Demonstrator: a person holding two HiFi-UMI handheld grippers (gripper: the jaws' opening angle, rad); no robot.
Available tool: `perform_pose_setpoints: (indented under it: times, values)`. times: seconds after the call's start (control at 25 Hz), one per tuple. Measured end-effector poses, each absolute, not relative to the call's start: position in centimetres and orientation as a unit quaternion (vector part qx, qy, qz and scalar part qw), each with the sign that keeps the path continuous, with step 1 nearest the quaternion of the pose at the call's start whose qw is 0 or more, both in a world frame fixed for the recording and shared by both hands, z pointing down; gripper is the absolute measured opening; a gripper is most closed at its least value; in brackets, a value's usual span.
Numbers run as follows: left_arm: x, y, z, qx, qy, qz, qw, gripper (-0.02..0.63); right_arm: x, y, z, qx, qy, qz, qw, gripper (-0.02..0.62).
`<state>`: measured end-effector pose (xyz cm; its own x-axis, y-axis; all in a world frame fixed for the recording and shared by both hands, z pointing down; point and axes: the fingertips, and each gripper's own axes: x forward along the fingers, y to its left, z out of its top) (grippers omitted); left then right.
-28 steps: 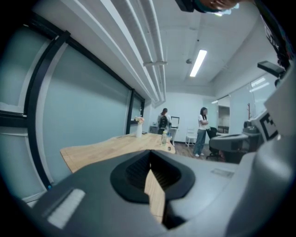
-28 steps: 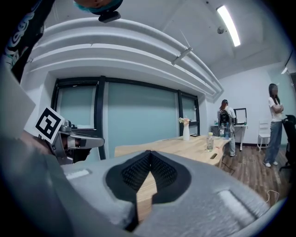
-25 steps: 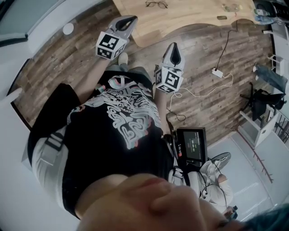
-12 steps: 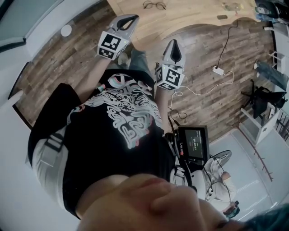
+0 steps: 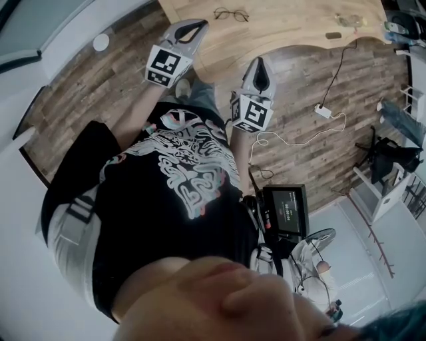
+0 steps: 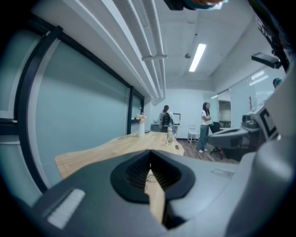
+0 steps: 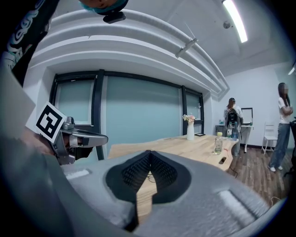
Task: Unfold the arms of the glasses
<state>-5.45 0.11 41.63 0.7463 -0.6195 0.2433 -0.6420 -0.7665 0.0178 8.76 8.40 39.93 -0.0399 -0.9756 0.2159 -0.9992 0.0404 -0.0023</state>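
Observation:
The thin wire-framed glasses [image 5: 231, 14] lie on the light wooden table [image 5: 286, 26] at the top of the head view, beyond both grippers. My left gripper [image 5: 198, 25] is held in the air near the table's front edge, left of the glasses, shut and empty. My right gripper [image 5: 259, 61] hovers over the wood floor short of the table, also shut and empty. In the left gripper view the glasses [image 6: 150, 178] show faintly through the gap below the closed tips [image 6: 149, 152]. The right gripper view shows the glasses [image 7: 151, 178] the same way.
On the table stand a clear bottle [image 7: 218, 142], a white vase with flowers [image 7: 190, 127] and a small dark object [image 5: 333, 35]. A white power strip with cable [image 5: 324, 110] lies on the floor. Two people [image 6: 203, 125] stand at the room's far end.
The table and glasses have slid slightly lower in the head view, so I am a bit closer. Both grippers stay shut and have shifted only a little.

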Motion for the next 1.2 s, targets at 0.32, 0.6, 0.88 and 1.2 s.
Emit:
perform_pose_setpoints:
  times: [0.32, 0.6, 0.88, 1.2]
  values:
    - [-4.6, -1.9, 43.7, 0.932, -0.336, 0.123, 0.063, -0.011, 9.5, 6.2, 41.2, 0.683, -0.721, 0.085, 0.088, -0.002]
    - [-3.2, -3.4, 45.7, 0.931, -0.328, 0.143, 0.067, -0.011, 10.2, 4.3, 43.0, 0.675, -0.725, 0.096, 0.099, -0.002]
    - [-1.6, -5.5, 48.3, 0.929, -0.322, 0.169, 0.061, -0.011, 10.8, 1.7, 45.8, 0.655, -0.738, 0.110, 0.120, -0.002]
    - [0.3, -9.5, 51.8, 0.924, -0.316, 0.206, 0.067, -0.011, 12.0, -3.0, 49.5, 0.626, -0.752, 0.138, 0.154, -0.002]
